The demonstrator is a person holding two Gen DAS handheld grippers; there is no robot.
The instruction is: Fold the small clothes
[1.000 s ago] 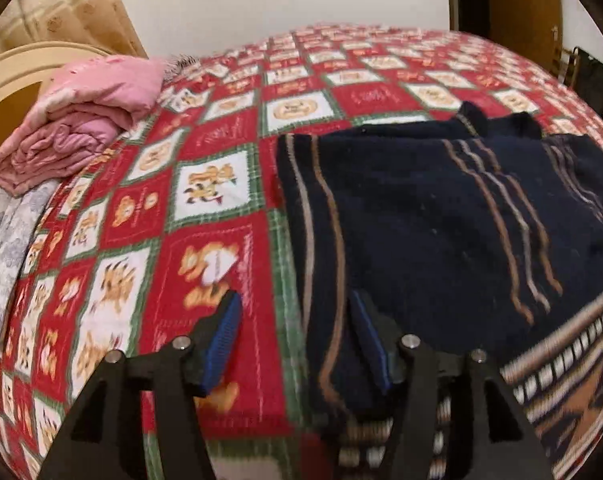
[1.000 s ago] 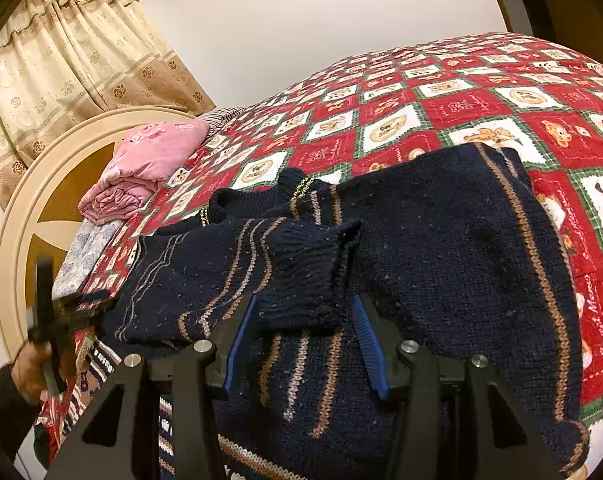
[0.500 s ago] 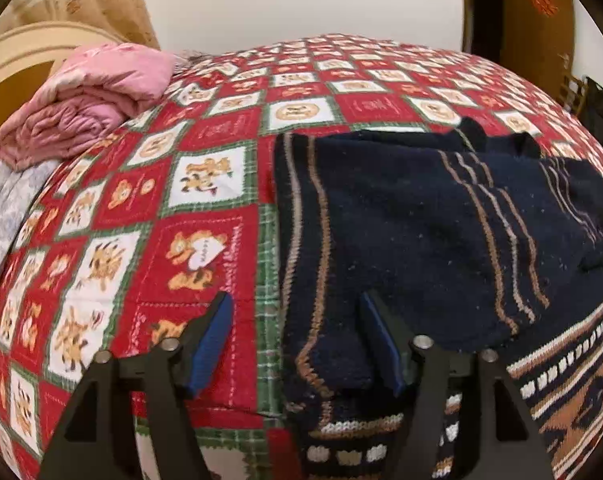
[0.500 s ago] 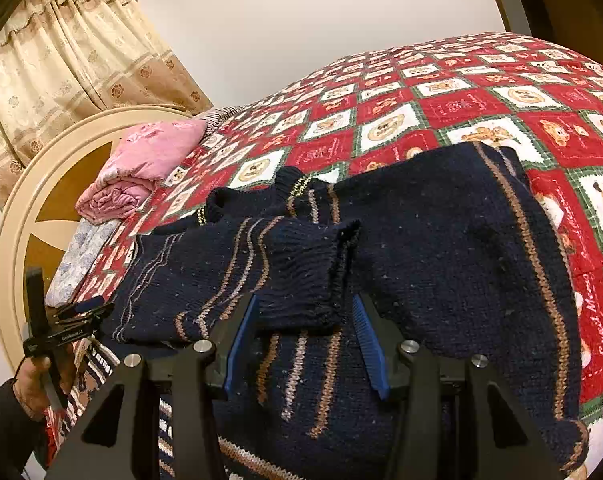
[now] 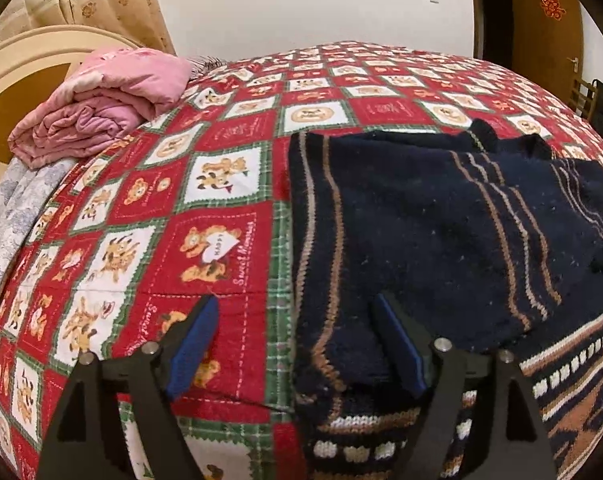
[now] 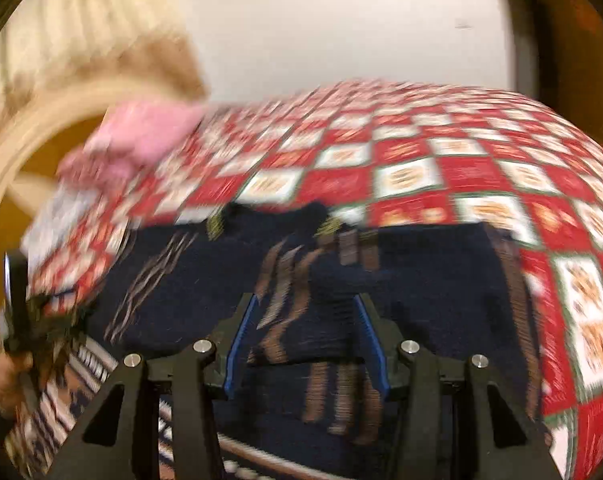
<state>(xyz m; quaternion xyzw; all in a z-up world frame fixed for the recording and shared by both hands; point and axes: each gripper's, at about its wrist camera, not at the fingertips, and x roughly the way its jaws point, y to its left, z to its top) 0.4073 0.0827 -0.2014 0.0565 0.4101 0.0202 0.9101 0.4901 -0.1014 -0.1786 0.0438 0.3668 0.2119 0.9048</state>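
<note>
A dark navy knitted sweater lies flat on the bed, its body crossed by thin tan and cream stripes, with a broad patterned band of white blocks and brown shapes along its hem at the near edge. Its collar points toward the far side of the bed. One sleeve is folded across the sweater's front, its ribbed cuff nearest the camera.

The left gripper hangs over the sweater's left edge near the hem; its jaws have just been opening and now stand wide, one blue pad above the quilt and the other above the knit, neither pressing on the cloth. The right gripper has its jaws at a middling width with the folded sleeve's cuff clamped between the blue pads, though that view is badly blurred. At the sweater's far left in that same view a hand holds the other gripper.

The sweater rests on a red quilt of white squares with teddy bears and green plaid borders. Left of the sweater, by the cream headboard, sit a folded pink blanket and a grey patterned pillow. Behind the sweater are a white wall, beige curtains and a brown door.
</note>
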